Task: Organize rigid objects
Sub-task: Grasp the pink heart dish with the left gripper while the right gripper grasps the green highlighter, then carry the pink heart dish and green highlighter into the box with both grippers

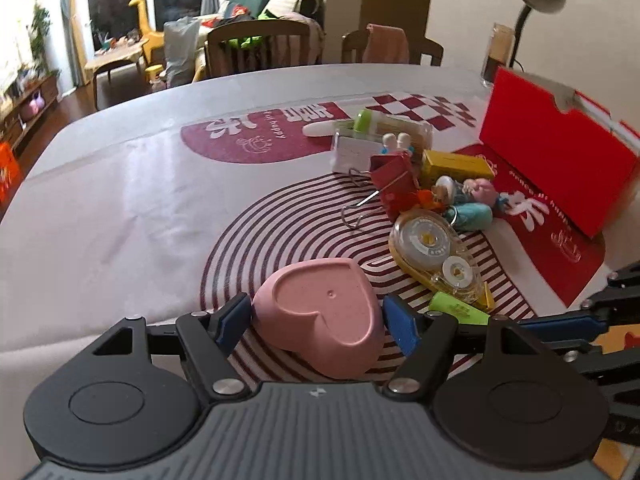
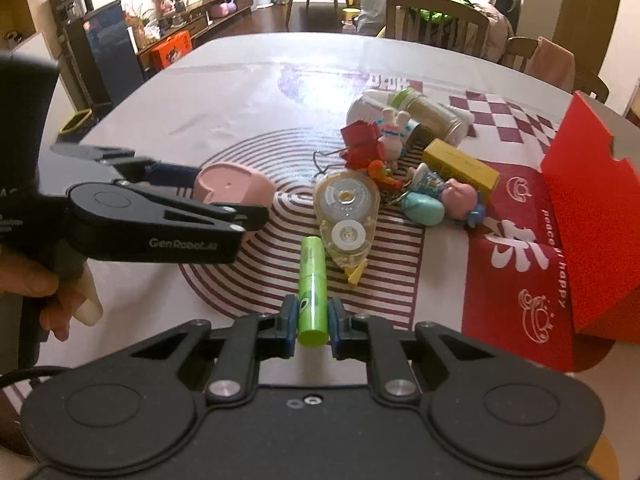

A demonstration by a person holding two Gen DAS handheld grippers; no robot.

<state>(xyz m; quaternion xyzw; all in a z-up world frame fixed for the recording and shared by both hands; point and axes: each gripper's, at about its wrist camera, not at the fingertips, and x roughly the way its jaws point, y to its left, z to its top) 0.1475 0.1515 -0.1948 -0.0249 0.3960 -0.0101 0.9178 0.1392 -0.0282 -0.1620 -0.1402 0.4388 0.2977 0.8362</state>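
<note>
the pink heart dish point(image 1: 320, 316) sits upside down on the striped cloth point(image 1: 280, 208), clamped by the left gripper point(image 1: 316, 320). the right gripper point(image 2: 312, 320) is clenched on the green tube point(image 2: 311, 280) beside the tape roller point(image 2: 346, 216). the dish's sloped sides could slip from the pads when lifted.

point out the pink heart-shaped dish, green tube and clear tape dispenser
Pink heart-shaped dish point(image 1: 324, 316): left wrist view, on its upturned flat base.
Green plastic tube point(image 2: 312, 292): right wrist view, mid-body.
Clear oval tape dispenser point(image 2: 346, 216): right wrist view, between its two reels.
</note>
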